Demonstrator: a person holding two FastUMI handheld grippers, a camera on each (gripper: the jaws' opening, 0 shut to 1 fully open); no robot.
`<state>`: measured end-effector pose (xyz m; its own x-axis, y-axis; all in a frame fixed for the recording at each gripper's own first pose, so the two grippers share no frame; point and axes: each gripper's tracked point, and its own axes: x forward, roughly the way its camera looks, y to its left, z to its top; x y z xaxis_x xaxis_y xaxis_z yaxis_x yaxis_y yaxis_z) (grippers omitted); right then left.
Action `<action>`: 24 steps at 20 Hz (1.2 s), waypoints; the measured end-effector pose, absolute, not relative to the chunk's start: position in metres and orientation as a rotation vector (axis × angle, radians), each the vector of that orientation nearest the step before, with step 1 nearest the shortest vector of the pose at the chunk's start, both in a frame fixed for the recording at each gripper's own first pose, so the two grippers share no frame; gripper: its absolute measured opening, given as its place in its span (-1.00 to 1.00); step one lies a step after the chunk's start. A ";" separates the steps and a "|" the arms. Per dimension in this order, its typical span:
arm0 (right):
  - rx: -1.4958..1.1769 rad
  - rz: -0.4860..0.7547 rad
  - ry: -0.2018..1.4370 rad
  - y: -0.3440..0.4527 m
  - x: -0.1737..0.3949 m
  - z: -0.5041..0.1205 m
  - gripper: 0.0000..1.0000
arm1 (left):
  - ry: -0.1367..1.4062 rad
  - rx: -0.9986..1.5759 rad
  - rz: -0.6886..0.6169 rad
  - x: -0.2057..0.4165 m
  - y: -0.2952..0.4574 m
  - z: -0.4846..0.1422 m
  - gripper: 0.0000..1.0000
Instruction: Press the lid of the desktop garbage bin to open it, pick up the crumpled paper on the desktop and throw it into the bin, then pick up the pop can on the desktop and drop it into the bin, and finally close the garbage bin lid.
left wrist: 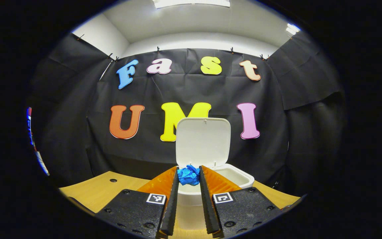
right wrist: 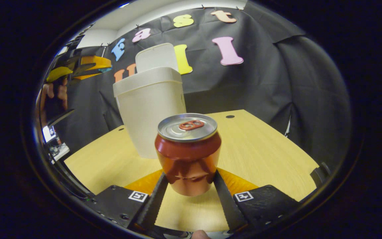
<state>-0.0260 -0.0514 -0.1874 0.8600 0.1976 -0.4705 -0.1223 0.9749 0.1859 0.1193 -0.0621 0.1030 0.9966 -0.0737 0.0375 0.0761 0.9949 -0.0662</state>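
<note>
Left gripper view: the left tongs [left wrist: 189,177] are narrow and grip the crumpled blue paper [left wrist: 188,175] between both fingers. The paper is held above the near rim of the white bin [left wrist: 234,176], which stands on the wooden worktop [left wrist: 104,187]. The bin lid [left wrist: 203,141] stands upright, open.

Right gripper view: the right tongs [right wrist: 190,181] clamp the red can [right wrist: 188,152], one finger on each side of its lower body. The can is upright on the worktop, in front of the bin. The left tongs show at upper left, held by a hand [right wrist: 53,94].
</note>
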 end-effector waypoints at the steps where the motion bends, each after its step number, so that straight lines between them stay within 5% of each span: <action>1: 0.148 0.170 0.505 -0.052 -0.028 -0.187 0.58 | -0.036 -0.066 -0.073 0.127 -0.062 0.109 -0.24; 6: 0.141 0.173 0.512 -0.057 -0.028 -0.191 0.58 | -0.006 -0.040 -0.071 0.165 -0.066 0.106 -0.31; 17: 0.164 0.145 0.518 -0.068 -0.026 -0.198 0.58 | 0.061 -0.056 -0.105 0.194 -0.080 0.082 -0.03; 20: 0.157 0.145 0.511 -0.067 -0.028 -0.196 0.58 | 0.076 -0.044 -0.094 0.195 -0.077 0.079 0.99; 24: 0.147 0.142 0.503 -0.068 -0.030 -0.193 0.59 | 0.065 -0.041 -0.101 0.189 -0.078 0.083 0.94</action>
